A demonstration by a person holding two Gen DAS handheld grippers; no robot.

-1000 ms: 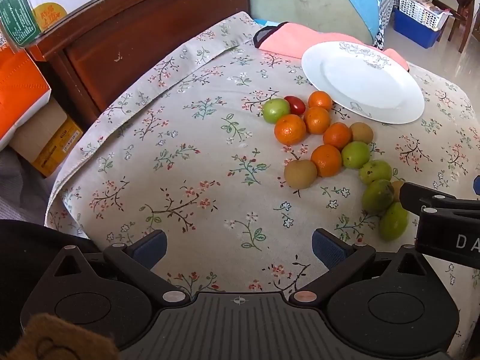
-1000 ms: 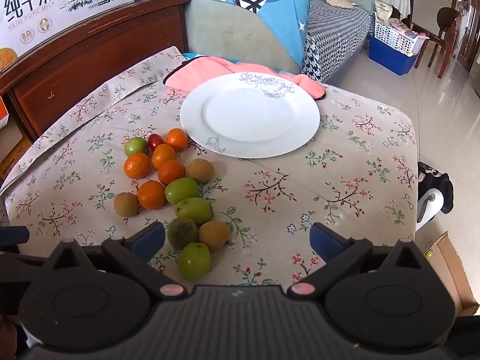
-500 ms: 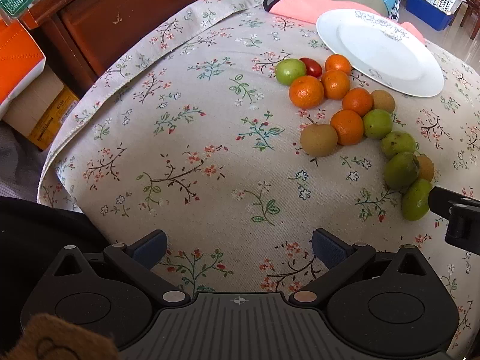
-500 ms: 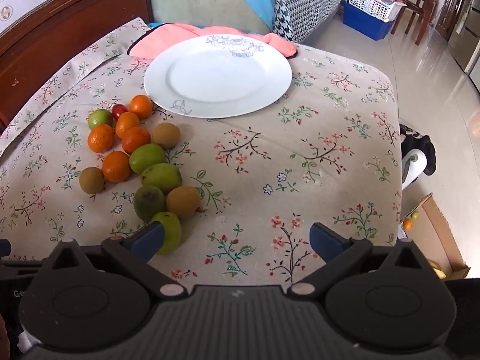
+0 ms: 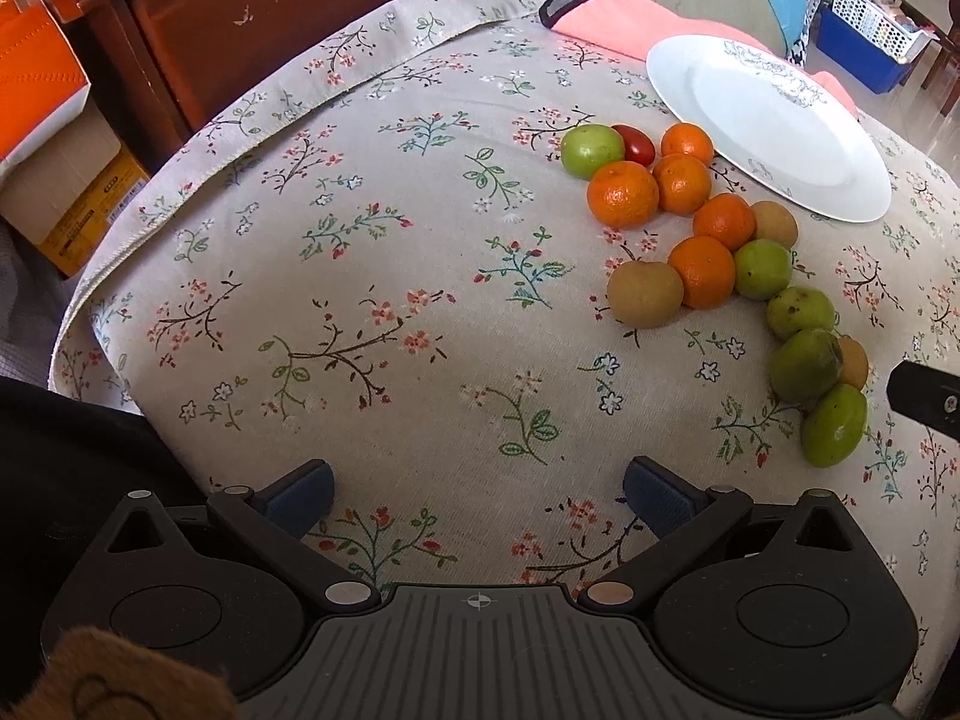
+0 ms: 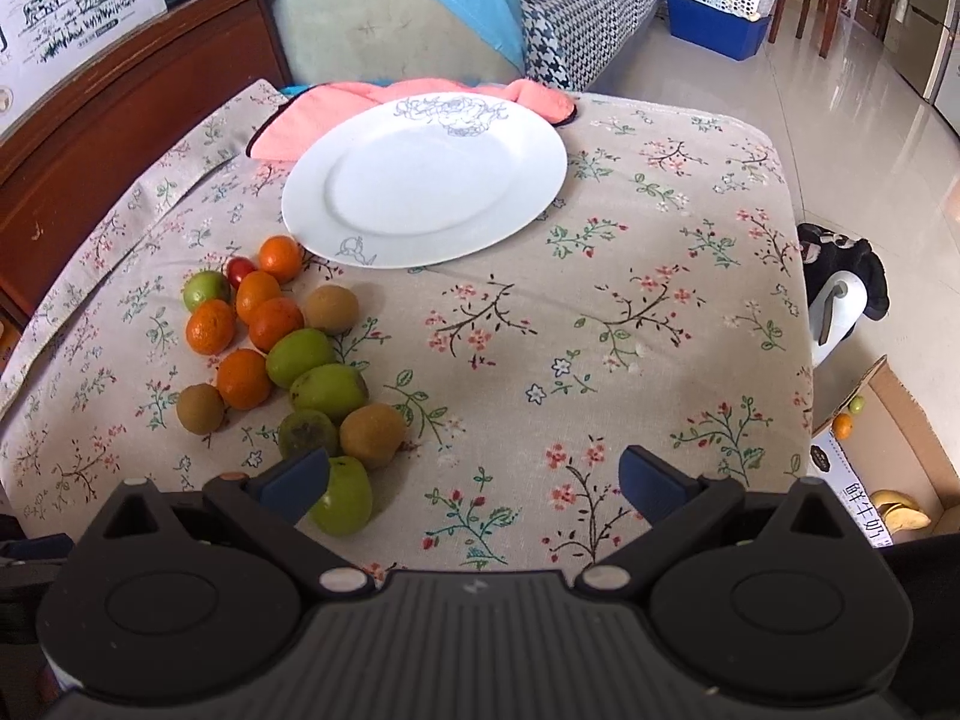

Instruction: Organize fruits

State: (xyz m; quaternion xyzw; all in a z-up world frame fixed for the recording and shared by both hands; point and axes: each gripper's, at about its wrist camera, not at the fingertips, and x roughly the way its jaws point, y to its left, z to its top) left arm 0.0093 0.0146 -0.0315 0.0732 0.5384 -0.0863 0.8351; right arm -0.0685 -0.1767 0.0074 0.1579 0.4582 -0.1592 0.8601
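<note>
Both jaws are spread wide and nothing is held by the left gripper or the right gripper. A green fruit is seen just beside the right gripper's left finger, at the near end of the fruit cluster, below the white plate on the floral tablecloth.

Glossy white plate, probably ceramic; matt woven floral cloth; dimpled shiny oranges; scuffed wooden headboard.
</note>
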